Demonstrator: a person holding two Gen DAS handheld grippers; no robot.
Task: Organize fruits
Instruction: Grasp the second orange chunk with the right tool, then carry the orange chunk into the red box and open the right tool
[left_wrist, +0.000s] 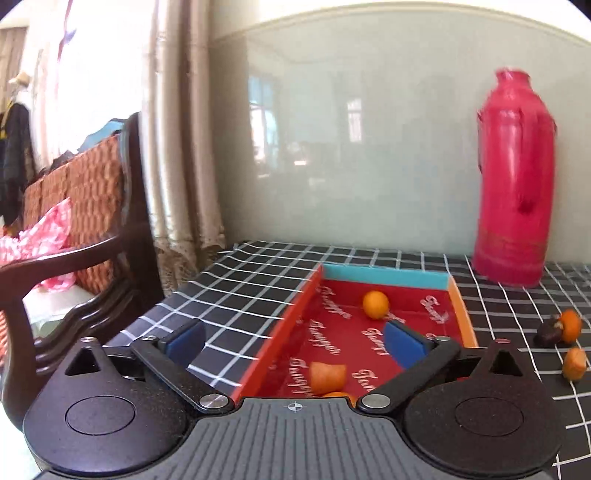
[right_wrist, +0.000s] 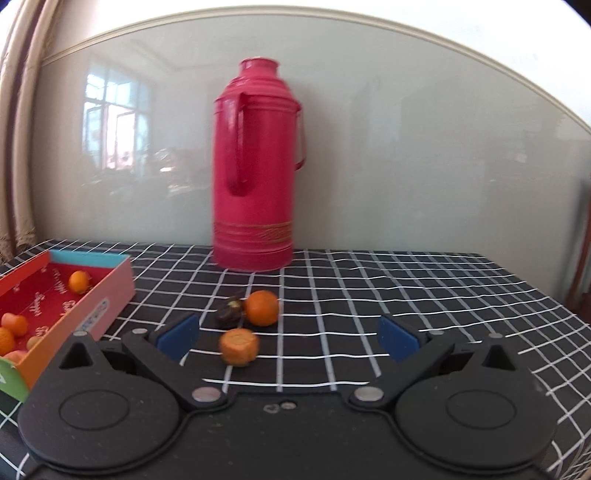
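A red box with blue and orange walls lies on the checked tablecloth and holds several orange fruits; it also shows at the left of the right wrist view. My left gripper is open and empty, above the box's left wall. On the cloth right of the box lie a round orange, a dark brown fruit touching it, and an orange piece. My right gripper is open and empty, just short of the orange piece.
A tall red thermos stands at the back against the glossy wall. A dark wooden chair with cushions stands left of the table. The checked cloth stretches to the right.
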